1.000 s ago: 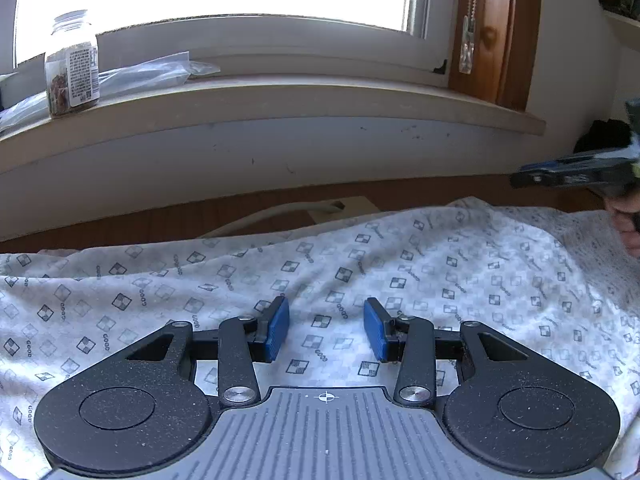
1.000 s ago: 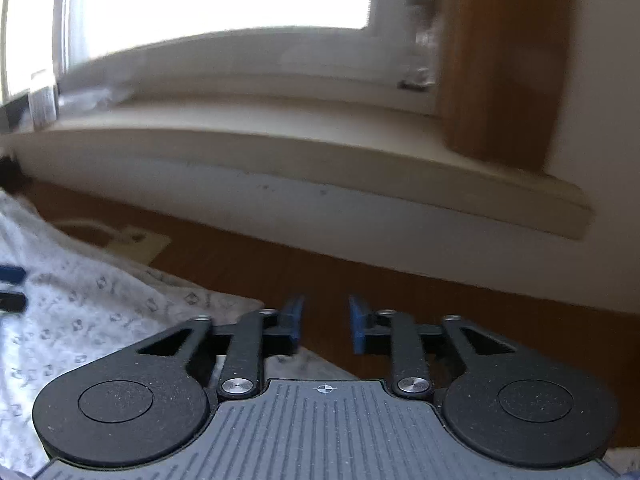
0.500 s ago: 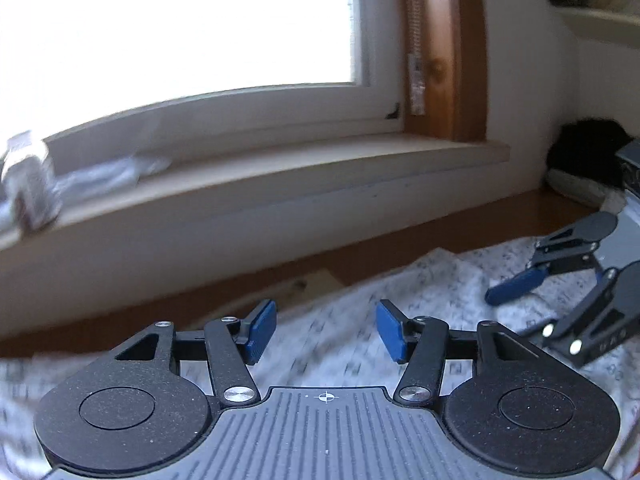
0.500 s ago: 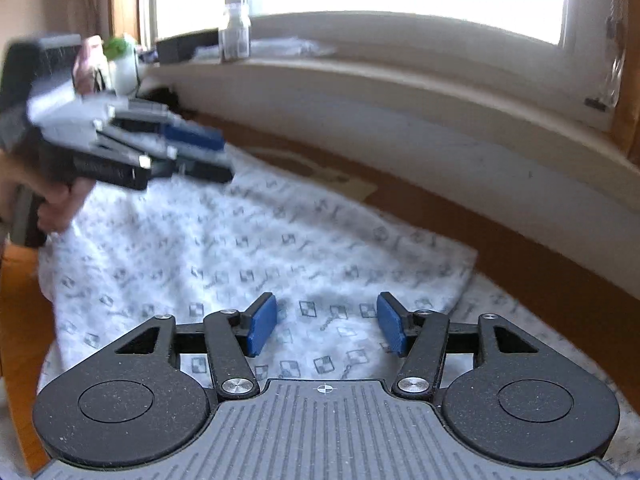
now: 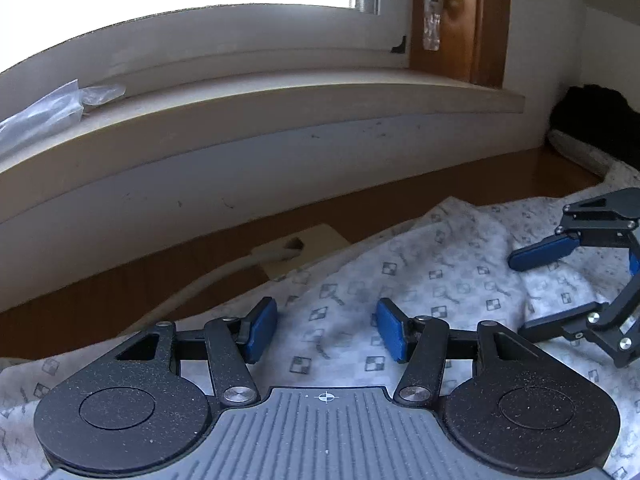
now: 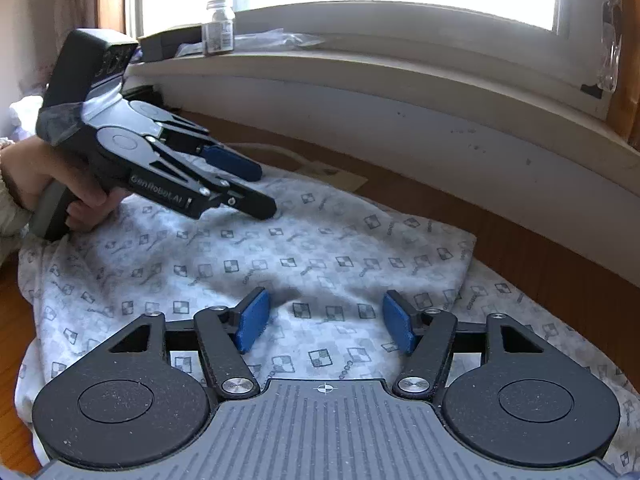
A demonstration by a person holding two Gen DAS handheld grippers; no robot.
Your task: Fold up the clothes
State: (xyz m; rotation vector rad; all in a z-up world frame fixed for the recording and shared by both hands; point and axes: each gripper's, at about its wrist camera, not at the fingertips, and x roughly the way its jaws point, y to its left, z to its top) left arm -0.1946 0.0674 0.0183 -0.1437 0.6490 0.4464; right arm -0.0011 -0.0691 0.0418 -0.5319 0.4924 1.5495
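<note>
A: Left wrist view: our left gripper hangs over the patterned garment, its jaws apart with only flat cloth below and nothing pinched. The cloth's far edge runs slantwise from lower left to upper right, and past it a strip of bare wooden table with a cable plate lies before the wall under the windowsill. That strip is our free room.

B: Half a second ago the right gripper sat higher at the right edge; now it is lower, over the cloth, and the jar has gone from this view.

A: Right wrist view: our right gripper has its jaws opening, with a raised crease of the garment between the pads but not pressed.

B: The garment lies flat on the table, its long axis running from the left of this view to the right, its folded edge near the wall. The hand holds the left gripper closer to the cloth than before, tips just over it. A jar stands on the sill.
</note>
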